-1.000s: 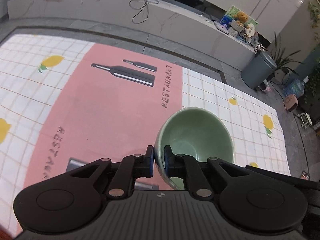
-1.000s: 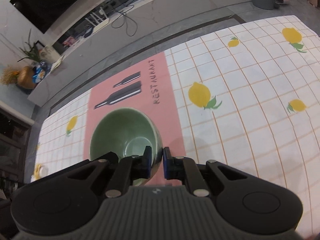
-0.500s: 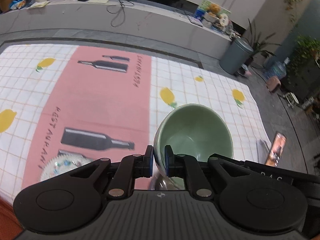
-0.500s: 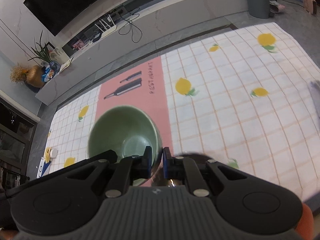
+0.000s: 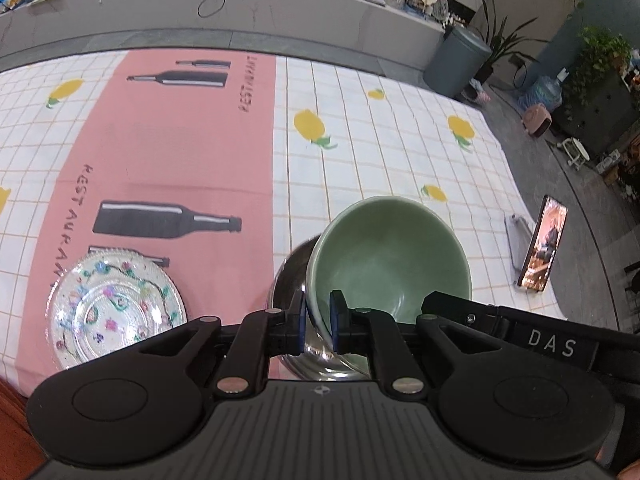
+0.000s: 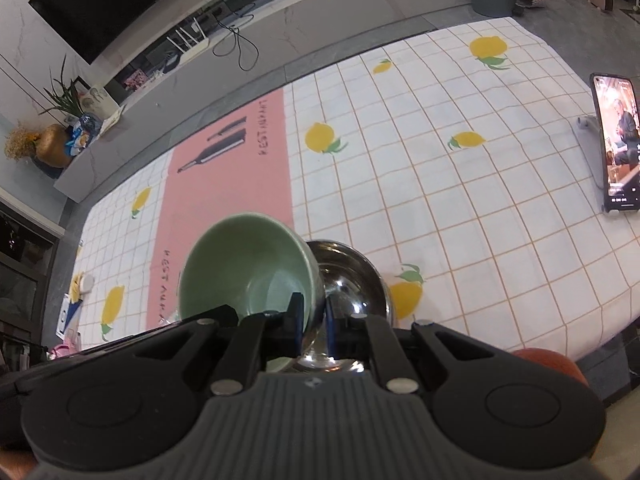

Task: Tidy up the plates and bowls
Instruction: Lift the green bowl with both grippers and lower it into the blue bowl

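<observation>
Both grippers hold one green bowl [image 5: 394, 264] by opposite rims, just above a steel bowl [image 5: 290, 276] on the table. My left gripper [image 5: 318, 322] is shut on the green bowl's rim. My right gripper [image 6: 311, 322] is shut on the other side of the green bowl [image 6: 244, 268], with the steel bowl [image 6: 354, 280] below and to the right. A floral glass plate [image 5: 116, 306] lies on the pink cloth, left of the steel bowl.
A phone [image 5: 542, 250] leans on a stand at the table's right edge; it also shows in the right wrist view [image 6: 616, 144]. The checked lemon tablecloth [image 5: 380, 152] covers the table. A grey bin [image 5: 456, 60] stands beyond it.
Both grippers have carried the green bowl back toward the near edge. The steel bowl and floral plate have come into view beneath it.
</observation>
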Available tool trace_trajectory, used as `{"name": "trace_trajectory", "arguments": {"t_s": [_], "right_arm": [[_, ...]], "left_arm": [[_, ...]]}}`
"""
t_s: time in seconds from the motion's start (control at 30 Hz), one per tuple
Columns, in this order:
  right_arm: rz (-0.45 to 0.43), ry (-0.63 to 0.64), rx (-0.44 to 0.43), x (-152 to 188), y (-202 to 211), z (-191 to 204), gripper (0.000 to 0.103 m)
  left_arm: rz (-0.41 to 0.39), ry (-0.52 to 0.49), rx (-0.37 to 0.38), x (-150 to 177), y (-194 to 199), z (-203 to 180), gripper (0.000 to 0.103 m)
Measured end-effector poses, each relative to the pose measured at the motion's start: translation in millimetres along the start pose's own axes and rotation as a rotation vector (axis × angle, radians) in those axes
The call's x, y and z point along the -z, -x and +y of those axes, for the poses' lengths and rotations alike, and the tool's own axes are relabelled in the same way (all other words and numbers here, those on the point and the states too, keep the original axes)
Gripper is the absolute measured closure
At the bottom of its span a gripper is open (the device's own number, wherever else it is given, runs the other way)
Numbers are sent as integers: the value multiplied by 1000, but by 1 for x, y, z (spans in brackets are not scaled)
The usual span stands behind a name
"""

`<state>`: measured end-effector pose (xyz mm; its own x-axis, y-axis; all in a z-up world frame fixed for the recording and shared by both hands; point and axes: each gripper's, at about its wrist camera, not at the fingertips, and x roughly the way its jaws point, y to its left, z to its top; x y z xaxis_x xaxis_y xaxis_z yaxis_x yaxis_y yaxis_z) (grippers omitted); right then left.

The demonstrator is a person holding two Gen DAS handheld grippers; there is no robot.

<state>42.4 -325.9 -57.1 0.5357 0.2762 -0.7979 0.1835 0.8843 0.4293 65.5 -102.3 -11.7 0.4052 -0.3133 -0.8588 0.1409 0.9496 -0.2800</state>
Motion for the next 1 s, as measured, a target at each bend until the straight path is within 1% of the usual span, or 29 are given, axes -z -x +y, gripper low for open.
{"name": "trace_trajectory", "arguments": {"t_s": [0.17, 0.5, 0.77, 0.9, 1.0], "right_arm": [[46, -3, 11, 1, -13, -4, 94], [104, -5, 41, 2, -43, -11, 94], [128, -9, 60, 2, -58, -17, 95], [116, 13, 88, 2, -63, -17, 95], [108, 24, 96, 3, -65, -17, 94]], "left_arm": [[31, -5, -9, 2, -10, 3, 90], [90, -44, -21, 3, -35, 7, 90], [121, -60, -4, 2, -45, 7, 88], [145, -60, 20, 1, -50, 8, 84], [143, -67, 27, 1, -51, 9, 83]]}}
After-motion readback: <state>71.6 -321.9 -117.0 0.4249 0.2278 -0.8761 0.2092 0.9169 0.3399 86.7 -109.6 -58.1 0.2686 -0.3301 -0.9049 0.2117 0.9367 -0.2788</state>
